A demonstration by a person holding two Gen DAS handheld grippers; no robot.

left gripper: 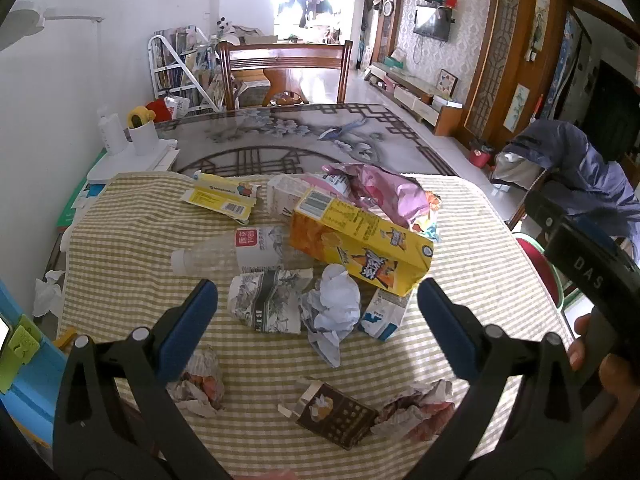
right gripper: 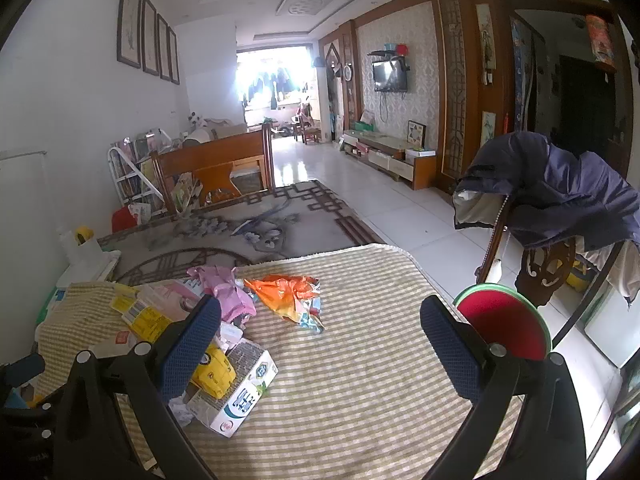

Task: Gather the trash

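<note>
Left tongs (left gripper: 318, 300) are hanging spread wide over the trash heap, nothing between them, and the paper ball (left gripper: 334, 304) is lying right in line with the gap, on the checked cloth (left gripper: 120, 240) covering the desk. Taking the yellow carton (left gripper: 360, 240) as the landmark: the ball is sitting just in front of it, the bottle (left gripper: 236, 250) is lying to its left, the pink wrapper (left gripper: 384, 192) is behind it.

The ball is looking feather-light and soft, so it should be crushing easily; pinching it across the middle seems safest. The bottle is looking empty, slick and round, likely rolling, so gripping near the neck seems better. The carton is looking stiff but hollow.

Right tongs (right gripper: 320, 346) are also gaping, empty, hovering over bare cloth to the right of the heap.
</note>
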